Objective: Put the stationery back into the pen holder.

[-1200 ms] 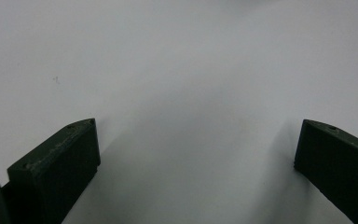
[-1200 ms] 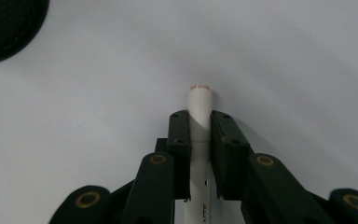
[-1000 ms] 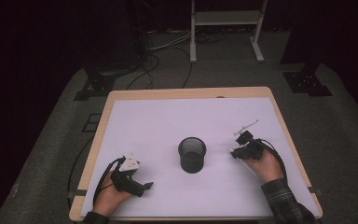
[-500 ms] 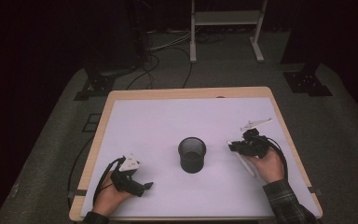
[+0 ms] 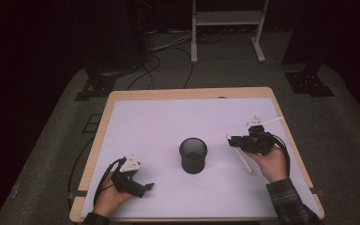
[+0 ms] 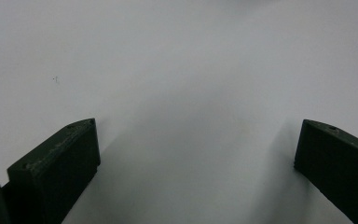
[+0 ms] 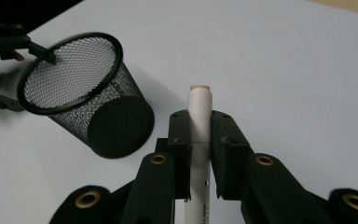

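- The right gripper (image 7: 199, 135) is clamped on a white marker (image 7: 199, 112), its jaws pressed flat against the barrel from both sides; gripping it partway along leaves the pale tip free, probably so that end can go into something first.
- In the high view the marker (image 5: 243, 159) sits right of centre, off the table, and its long axis runs on a slant from upper left to lower right under the right gripper (image 5: 236, 139), which the person's hand (image 5: 271, 161) holds from below.
- In the right gripper view the marker's long axis runs straight up the middle of the frame, with the tip pointing away from the camera, over bare white tabletop.
- The black mesh cup (image 5: 193, 155) stands upright at the middle of the table (image 5: 168, 117), open mouth upward, a likely home for the marker; it lies to the left of the marker, apart from it.
- The left gripper (image 5: 143, 187) rests low in the lower left of the high view, its jaws wide apart with nothing between them, seemingly waiting.
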